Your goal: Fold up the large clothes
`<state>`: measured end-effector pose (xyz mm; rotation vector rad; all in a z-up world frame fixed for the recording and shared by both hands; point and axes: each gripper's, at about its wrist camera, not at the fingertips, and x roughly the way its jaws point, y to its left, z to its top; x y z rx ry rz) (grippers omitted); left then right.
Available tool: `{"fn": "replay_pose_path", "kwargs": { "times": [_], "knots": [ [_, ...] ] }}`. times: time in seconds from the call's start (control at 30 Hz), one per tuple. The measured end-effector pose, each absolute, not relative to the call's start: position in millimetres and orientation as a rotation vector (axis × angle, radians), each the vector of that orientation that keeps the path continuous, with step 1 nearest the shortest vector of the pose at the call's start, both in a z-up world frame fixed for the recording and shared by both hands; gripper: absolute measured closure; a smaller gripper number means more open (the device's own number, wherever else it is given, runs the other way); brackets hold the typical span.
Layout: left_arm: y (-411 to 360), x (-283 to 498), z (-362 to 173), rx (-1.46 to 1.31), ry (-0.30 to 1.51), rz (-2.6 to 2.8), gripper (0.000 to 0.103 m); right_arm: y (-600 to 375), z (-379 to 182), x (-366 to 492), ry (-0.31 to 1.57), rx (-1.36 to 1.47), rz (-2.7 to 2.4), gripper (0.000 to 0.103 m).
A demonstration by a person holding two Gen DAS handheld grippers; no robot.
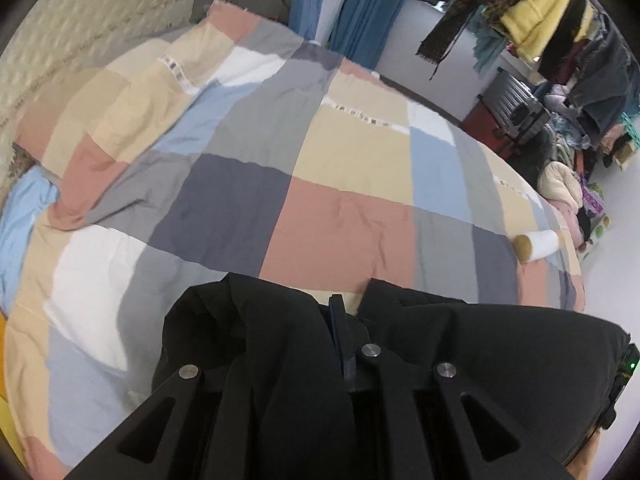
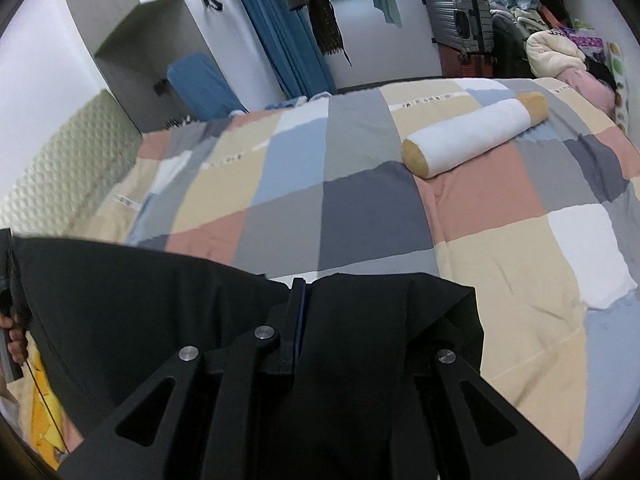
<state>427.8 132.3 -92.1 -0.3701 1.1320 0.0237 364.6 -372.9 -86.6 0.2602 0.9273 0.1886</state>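
A large black garment [image 1: 480, 352] hangs stretched between both grippers above a bed with a patchwork cover [image 1: 320, 208]. My left gripper [image 1: 340, 320] is shut on the garment's upper edge, and the cloth drapes over its fingers. My right gripper [image 2: 298, 300] is shut on the same black garment [image 2: 140, 312], which spreads left toward the other hand at the frame's left edge. The cloth hides most of both grippers' fingers.
A white bolster pillow with tan ends [image 2: 476, 140] lies on the bed cover [image 2: 500, 260] at the right. A padded headboard [image 2: 60, 168] runs along the left. Blue curtains [image 2: 288, 48], hanging clothes, a suitcase [image 2: 460, 20] and clothing piles [image 1: 568, 152] stand beyond the bed.
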Motion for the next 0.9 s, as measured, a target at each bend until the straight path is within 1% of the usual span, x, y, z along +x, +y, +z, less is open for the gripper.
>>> {"fn": "replay_pose_path", "kwargs": {
  "times": [0.07, 0.23, 0.4, 0.53, 0.67, 0.73, 0.77, 0.8, 0.87, 0.9],
  "knots": [
    [130.2, 438.0, -107.9, -0.376, 1.148, 0.033, 0.09, -369.7, -101.2, 373.5, 0.946, 0.258, 0.184, 0.091],
    [121.0, 445.3, -123.3, -0.366, 1.147, 0.048, 0.09, -369.9, -130.9, 383.7, 0.988, 0.303, 0.178, 0.091],
    [120.9, 438.7, -126.0, -0.392, 1.145, 0.042, 0.09, -379.1, -134.1, 376.3, 1.016, 0.387, 0.186, 0.089],
    [131.3, 418.4, -122.5, -0.49, 1.147, 0.037, 0.09, -387.8, -127.1, 365.0, 1.065, 0.473, 0.174, 0.088],
    [145.7, 390.0, -100.3, -0.564, 1.154, -0.019, 0.087, -395.4, -110.5, 347.8, 1.092, 0.518, 0.176, 0.08],
    [150.7, 374.5, -83.5, -0.568, 1.149, -0.055, 0.084, -401.4, -98.4, 333.9, 1.094, 0.561, 0.185, 0.075],
    [152.0, 368.4, -77.6, -0.571, 1.147, -0.068, 0.083, -403.2, -94.0, 329.6, 1.092, 0.58, 0.19, 0.069],
    [154.9, 358.2, -66.0, -0.581, 1.142, -0.096, 0.08, -405.4, -87.2, 322.2, 1.088, 0.601, 0.197, 0.064],
    [157.1, 342.0, -48.2, -0.584, 1.131, -0.132, 0.075, -405.6, -74.2, 310.3, 1.085, 0.606, 0.21, 0.06],
    [157.3, 333.8, -40.2, -0.591, 1.128, -0.153, 0.07, -404.8, -66.5, 304.3, 1.081, 0.596, 0.214, 0.059]
  ]
}}
